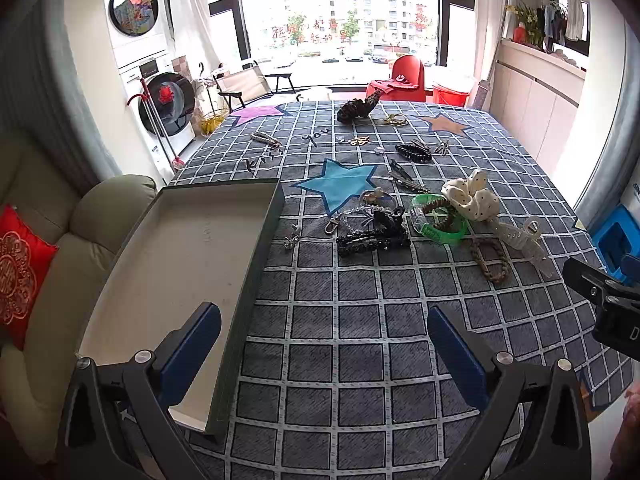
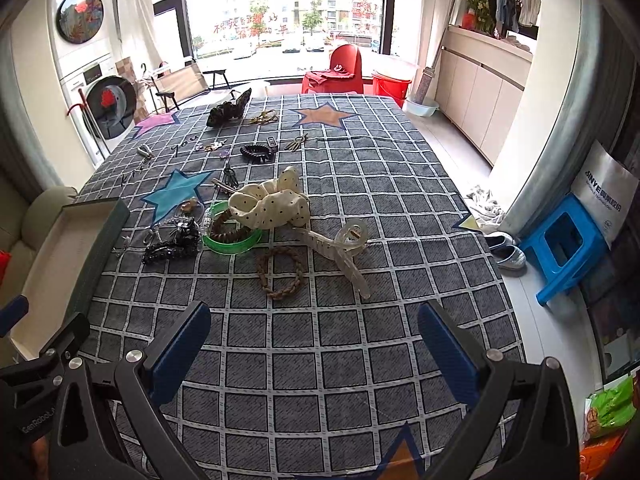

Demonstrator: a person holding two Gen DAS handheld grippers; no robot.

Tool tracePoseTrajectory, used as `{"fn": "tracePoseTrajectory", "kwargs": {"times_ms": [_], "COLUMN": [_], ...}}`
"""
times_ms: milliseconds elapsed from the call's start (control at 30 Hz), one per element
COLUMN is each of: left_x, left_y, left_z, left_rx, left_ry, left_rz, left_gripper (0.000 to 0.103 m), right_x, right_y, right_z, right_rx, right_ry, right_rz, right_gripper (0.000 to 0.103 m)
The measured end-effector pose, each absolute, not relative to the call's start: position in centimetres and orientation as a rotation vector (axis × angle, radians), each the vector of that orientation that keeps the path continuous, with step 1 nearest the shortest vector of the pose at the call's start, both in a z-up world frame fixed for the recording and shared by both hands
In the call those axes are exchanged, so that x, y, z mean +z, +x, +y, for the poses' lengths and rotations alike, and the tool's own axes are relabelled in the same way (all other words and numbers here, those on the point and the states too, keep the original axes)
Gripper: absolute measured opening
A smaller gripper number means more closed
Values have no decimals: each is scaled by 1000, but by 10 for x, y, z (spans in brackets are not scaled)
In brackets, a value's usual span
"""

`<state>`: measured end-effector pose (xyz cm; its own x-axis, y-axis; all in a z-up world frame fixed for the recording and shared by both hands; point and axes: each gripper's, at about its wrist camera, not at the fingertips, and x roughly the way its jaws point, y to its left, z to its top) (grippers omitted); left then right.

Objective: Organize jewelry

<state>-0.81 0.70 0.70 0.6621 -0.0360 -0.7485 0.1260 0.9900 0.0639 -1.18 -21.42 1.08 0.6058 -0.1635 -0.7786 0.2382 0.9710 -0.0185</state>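
Left gripper (image 1: 324,344), right gripper (image 2: 314,340): both spread, empty. Green bangle (image 2: 232,242) beside polka-dot scrunchie (image 2: 272,204). Only right view shows blue stool (image 2: 564,250).

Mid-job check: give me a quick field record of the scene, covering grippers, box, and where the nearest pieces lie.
left gripper: open, holding nothing, above the tablecloth
right gripper: open, holding nothing
box: open, nothing visible inside, at the table's left edge
nearest to right gripper: braided hair tie, clear claw clip
middle cluster: green bangle, polka-dot scrunchie, black clip
far side: dark scrunchie, black coil tie
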Motion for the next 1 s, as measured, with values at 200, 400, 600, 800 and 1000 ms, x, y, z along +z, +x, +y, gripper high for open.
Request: {"fn": "tracePoseTrajectory", "kwargs": {"times_ms": [200, 400, 600, 800, 1000], "left_x": [7, 7, 6, 5, 4], "left_y": [-8, -7, -6, -6, -6], "left_z": [7, 7, 7, 6, 3], "left_rx": [-91, -86, -81, -81, -87], "left_ry": [113, 114, 116, 118, 120], "left_rz": [843, 844, 847, 849, 855], "left_gripper": [103, 103, 103, 103, 103], "right_x": [10, 10, 9, 10, 8], "right_y": [-12, -12, -12, -12, -11], "right_z": [-216, -216, -216, -216, -216], "right_rx": [-235, -235, -232, -233, -234], "right_ry": [94, 93, 95, 95, 95], "right_rz": [892, 893, 893, 893, 890], "right_gripper": [103, 103, 103, 103, 103]}}
